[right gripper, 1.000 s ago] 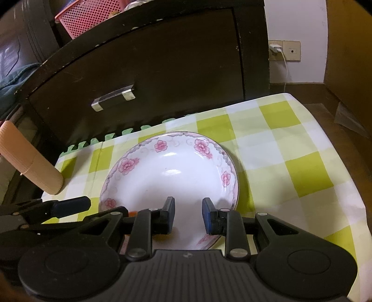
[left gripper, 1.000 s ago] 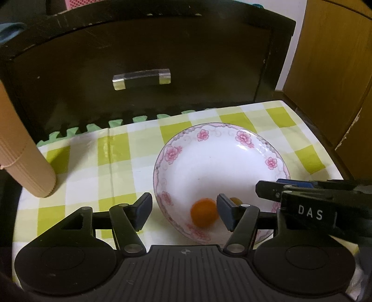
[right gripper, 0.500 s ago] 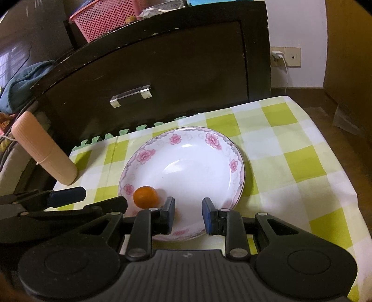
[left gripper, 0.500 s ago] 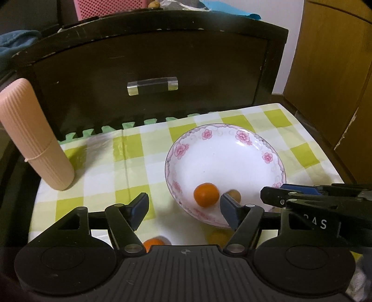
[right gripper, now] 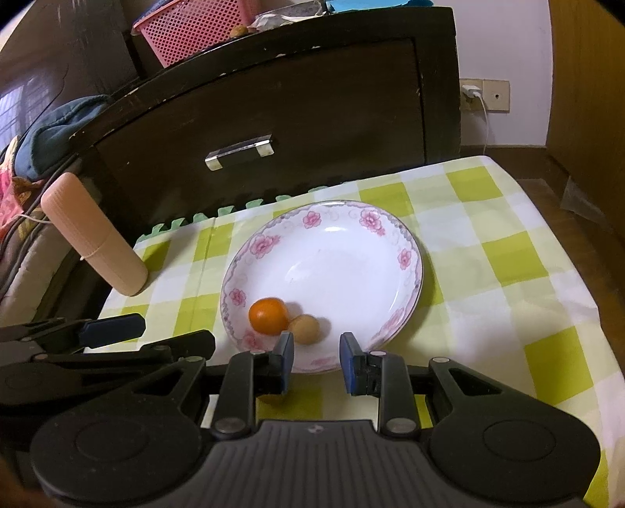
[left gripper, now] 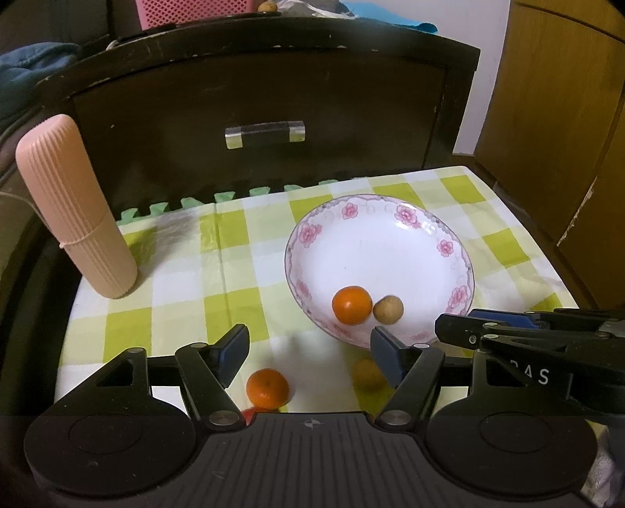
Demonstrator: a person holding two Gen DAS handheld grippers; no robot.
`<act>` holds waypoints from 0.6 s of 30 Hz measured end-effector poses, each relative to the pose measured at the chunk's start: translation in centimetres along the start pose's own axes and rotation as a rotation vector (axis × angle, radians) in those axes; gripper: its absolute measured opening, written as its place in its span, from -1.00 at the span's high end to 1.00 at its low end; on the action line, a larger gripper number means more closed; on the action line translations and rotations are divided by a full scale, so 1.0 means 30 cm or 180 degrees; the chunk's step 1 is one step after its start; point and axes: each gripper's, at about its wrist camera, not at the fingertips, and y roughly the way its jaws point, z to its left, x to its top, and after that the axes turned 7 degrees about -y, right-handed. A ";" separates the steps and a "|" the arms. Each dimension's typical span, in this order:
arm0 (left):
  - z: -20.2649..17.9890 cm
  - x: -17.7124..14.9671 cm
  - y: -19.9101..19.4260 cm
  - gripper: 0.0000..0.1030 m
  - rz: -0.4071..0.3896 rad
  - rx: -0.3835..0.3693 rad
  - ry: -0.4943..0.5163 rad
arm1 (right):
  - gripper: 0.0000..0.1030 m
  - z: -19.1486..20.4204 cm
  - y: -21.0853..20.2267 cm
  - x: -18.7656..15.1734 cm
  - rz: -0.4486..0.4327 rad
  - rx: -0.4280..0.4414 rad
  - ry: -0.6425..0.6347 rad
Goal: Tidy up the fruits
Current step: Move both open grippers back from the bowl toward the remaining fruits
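Left wrist view: a table under a yellow-green and white checked cloth (left gripper: 234,273), with a green foam mat edge (left gripper: 218,197) showing along its far side. Behind it stands a dark wooden cabinet (left gripper: 273,97) with a clear drawer handle (left gripper: 265,134); a pink basket (right gripper: 195,29) sits on top. A wooden door (left gripper: 558,117) fills the right side, and a wall socket (right gripper: 484,95) with a white cable shows in the right wrist view.

A flowered bowl (left gripper: 390,219) rests on the cloth, holding an orange (left gripper: 351,304) touching a small brown fruit (left gripper: 388,309). A second orange (left gripper: 267,389) and a blurred yellowish fruit (left gripper: 367,373) lie on the cloth just in front of the bowl. A ribbed pink case (left gripper: 74,207) stands tilted at the left edge.

The left gripper (left gripper: 308,351) is wide, its jaws just opened further, with nothing between the pads. The right gripper (right gripper: 316,357) is narrow and empty, over the bowl's near rim.
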 end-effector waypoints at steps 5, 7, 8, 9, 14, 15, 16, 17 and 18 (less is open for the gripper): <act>0.018 -0.022 -0.020 -0.46 0.0024 -0.0009 -0.0013 | 0.52 0.013 -0.011 -0.015 0.0022 0.0025 0.0009; 0.028 -0.031 -0.026 -0.46 0.0041 0.0000 -0.0013 | 0.52 0.020 -0.016 -0.022 0.0037 0.0041 0.0006; 0.032 -0.036 -0.029 -0.46 0.0049 0.0004 -0.0014 | 0.52 0.024 -0.018 -0.027 0.0044 0.0046 -0.0001; 0.035 -0.040 -0.030 -0.46 0.0057 0.0008 -0.0014 | 0.52 0.030 -0.019 -0.032 0.0055 0.0053 -0.0009; 0.042 -0.065 -0.040 -0.46 0.0108 0.0023 -0.0020 | 0.52 0.052 -0.022 -0.053 0.0107 0.0078 -0.0044; 0.044 -0.070 -0.042 -0.46 0.0121 0.0021 -0.0026 | 0.52 0.054 -0.022 -0.057 0.0116 0.0081 -0.0049; 0.045 -0.078 -0.045 -0.46 0.0141 0.0014 -0.0034 | 0.52 0.058 -0.022 -0.061 0.0127 0.0082 -0.0056; 0.047 -0.086 -0.047 -0.46 0.0159 0.0006 -0.0042 | 0.52 0.061 -0.023 -0.066 0.0136 0.0085 -0.0063; 0.048 -0.093 -0.050 -0.46 0.0175 0.0003 -0.0047 | 0.52 0.063 -0.023 -0.071 0.0149 0.0087 -0.0071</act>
